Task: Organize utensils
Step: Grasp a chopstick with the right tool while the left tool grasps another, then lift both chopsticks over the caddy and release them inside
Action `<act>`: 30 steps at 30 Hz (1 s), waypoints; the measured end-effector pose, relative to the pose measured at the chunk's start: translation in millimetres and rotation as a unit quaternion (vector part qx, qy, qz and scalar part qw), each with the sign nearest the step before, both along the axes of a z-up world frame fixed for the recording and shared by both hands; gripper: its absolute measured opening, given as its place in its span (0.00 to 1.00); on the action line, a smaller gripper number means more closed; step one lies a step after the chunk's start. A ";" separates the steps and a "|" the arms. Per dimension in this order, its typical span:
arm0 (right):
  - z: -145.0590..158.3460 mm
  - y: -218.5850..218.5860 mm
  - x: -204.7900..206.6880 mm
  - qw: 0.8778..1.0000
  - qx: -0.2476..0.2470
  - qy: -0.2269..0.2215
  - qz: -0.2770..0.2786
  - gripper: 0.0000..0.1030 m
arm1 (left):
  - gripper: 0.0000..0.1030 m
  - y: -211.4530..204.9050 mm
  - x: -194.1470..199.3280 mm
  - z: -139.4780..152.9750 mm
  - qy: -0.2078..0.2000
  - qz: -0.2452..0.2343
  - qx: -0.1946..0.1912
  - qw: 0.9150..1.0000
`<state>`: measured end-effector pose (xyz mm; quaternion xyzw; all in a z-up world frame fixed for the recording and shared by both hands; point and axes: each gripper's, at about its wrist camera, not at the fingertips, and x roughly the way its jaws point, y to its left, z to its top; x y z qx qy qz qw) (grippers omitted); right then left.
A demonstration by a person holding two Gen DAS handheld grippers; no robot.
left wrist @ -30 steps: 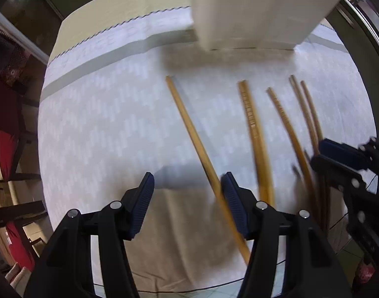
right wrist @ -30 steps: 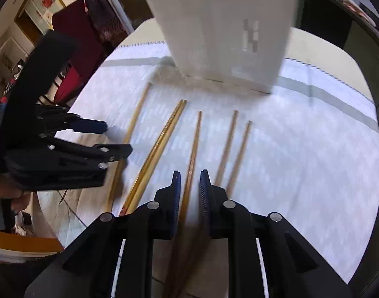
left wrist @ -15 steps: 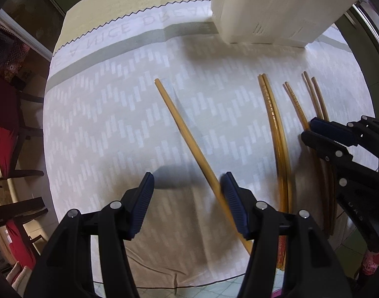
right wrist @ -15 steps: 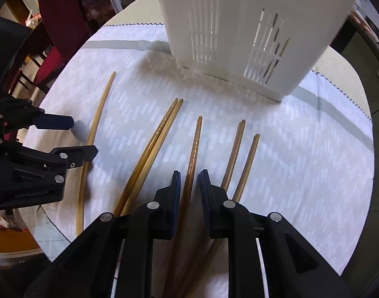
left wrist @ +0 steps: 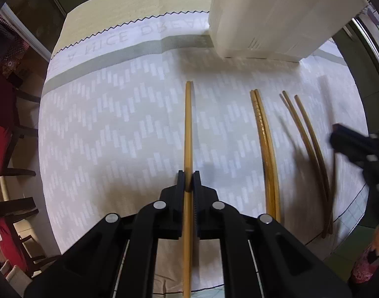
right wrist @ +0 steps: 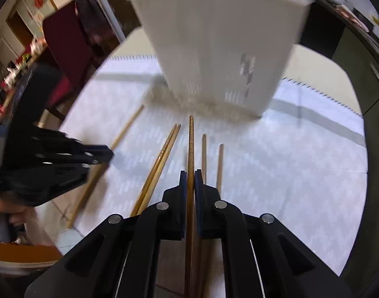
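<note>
My left gripper is shut on a plain wooden chopstick that points away along the patterned cloth. My right gripper is shut on a ridged chopstick and holds it pointing at the white slotted utensil holder. A close pair of chopsticks and two more loose ones lie on the cloth to the right of the left gripper. The holder also shows in the left wrist view at the far right.
The cloth covers a round table whose edge curves close on the left. Red chairs stand beyond that edge. A dark red chair stands behind the table in the right wrist view.
My left gripper has closed on the plain chopstick, which now lies straight between its fingers. My right gripper has lifted the ridged chopstick and moved toward the holder.
</note>
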<state>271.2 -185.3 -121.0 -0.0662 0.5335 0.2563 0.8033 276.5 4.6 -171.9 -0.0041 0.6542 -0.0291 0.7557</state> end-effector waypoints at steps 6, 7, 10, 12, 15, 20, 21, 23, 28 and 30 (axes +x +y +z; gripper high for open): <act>39.5 -39.0 -26.3 0.997 0.063 -0.034 -0.016 0.07 | 0.06 -3.2 -14.3 27.4 -0.050 -0.019 -0.008 0.999; 45.8 -45.7 -31.6 0.996 0.073 -0.041 -0.019 0.07 | 0.06 -3.5 -17.8 37.3 -0.067 -0.022 -0.010 0.997; 60.9 -63.1 -40.9 0.994 0.091 -0.053 -0.025 0.07 | 0.06 -0.3 -28.4 60.9 -0.103 -0.031 -0.014 0.994; 65.5 -68.1 -46.4 0.993 0.097 -0.059 -0.027 0.07 | 0.06 -2.4 -39.4 76.8 -0.129 -0.036 -0.019 0.991; 71.6 -75.7 -53.7 0.992 0.102 -0.064 -0.026 0.07 | 0.06 -7.9 -57.0 98.9 -0.166 -0.046 -0.025 0.985; 85.5 -83.6 -65.7 0.990 0.113 -0.079 -0.024 0.07 | 0.06 -11.6 -74.6 119.5 -0.200 -0.059 -0.031 0.978; 89.4 -84.2 -67.7 0.989 0.116 -0.083 -0.023 0.07 | 0.06 -13.0 -78.2 124.3 -0.206 -0.062 -0.031 0.976; 96.2 -85.0 -69.9 0.988 0.120 -0.091 -0.022 0.07 | 0.06 -17.0 -83.1 130.8 -0.213 -0.066 -0.034 0.974; 122.2 -85.3 -68.7 0.984 0.133 -0.116 -0.019 0.07 | 0.06 -20.4 -83.4 145.3 -0.231 -0.073 -0.040 0.969; 135.0 -84.1 -68.1 0.983 0.133 -0.127 -0.017 0.07 | 0.06 -22.6 -81.0 153.5 -0.239 -0.076 -0.043 0.967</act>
